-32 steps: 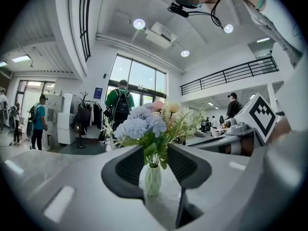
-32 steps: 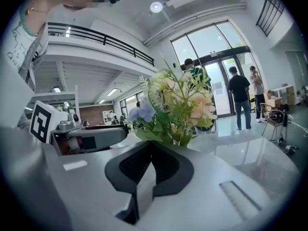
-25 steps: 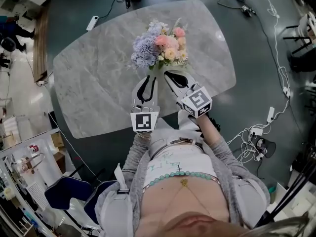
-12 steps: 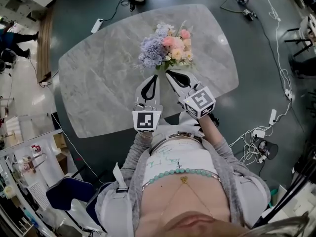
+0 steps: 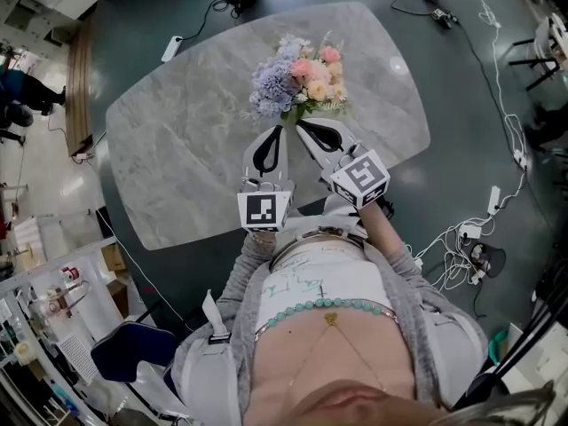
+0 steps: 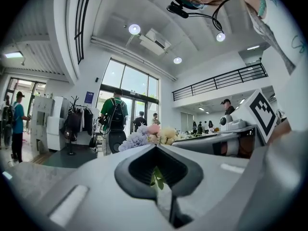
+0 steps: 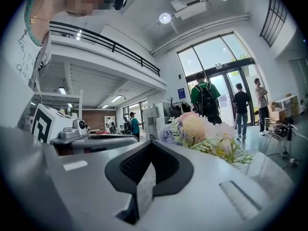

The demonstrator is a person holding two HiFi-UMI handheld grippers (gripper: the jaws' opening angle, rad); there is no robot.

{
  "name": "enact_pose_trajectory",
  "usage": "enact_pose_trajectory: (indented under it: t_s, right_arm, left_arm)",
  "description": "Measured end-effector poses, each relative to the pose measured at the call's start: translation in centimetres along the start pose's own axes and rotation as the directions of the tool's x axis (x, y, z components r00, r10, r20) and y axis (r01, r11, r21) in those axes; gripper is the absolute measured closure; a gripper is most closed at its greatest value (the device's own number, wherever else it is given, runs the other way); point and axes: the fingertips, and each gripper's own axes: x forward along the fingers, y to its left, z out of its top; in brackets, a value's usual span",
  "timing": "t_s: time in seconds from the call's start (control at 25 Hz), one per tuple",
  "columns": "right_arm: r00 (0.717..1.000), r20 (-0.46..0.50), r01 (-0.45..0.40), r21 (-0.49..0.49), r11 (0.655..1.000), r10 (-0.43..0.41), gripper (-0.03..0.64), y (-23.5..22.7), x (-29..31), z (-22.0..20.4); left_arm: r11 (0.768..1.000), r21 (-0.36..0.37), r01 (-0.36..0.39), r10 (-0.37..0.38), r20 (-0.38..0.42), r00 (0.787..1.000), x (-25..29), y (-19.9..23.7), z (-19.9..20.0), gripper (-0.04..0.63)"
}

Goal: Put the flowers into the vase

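A bouquet of lilac, pink and cream flowers [image 5: 297, 78] hangs over the grey marble table [image 5: 177, 149]. My left gripper [image 5: 277, 130] comes up to its base from below. Its jaws are shut, with a green leaf [image 6: 156, 177] showing in the cutout behind the tips. In the left gripper view the flowers [image 6: 149, 134] stand just past the left gripper [image 6: 156, 146]. My right gripper [image 5: 300, 124] lies beside it at the bouquet's base, jaws shut. Nothing shows in its cutout in the right gripper view, and the flowers [image 7: 202, 129] sit just right of the right gripper [image 7: 151, 142]. I see no vase.
The table's near edge runs just under the grippers, against the person's body. Cables and plugs [image 5: 461, 238] lie on the dark floor at the right. A blue chair [image 5: 133, 353] stands at the lower left. People [image 6: 114, 114] walk by the far glass doors.
Both grippers and the bouquet have risen a little together. The grippers sit side by side as before.
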Motion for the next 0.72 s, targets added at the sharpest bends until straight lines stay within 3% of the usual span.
enact_pose_trajectory:
  t_s: [0.72]
  right_arm:
    - [1.0,0.016,0.005,-0.011,1.0,-0.005,0.592,0.61,-0.03,0.41]
  left_arm:
    - [0.999,0.038,0.031,-0.032,0.014,0.999,-0.17,-0.34,0.86,0.587]
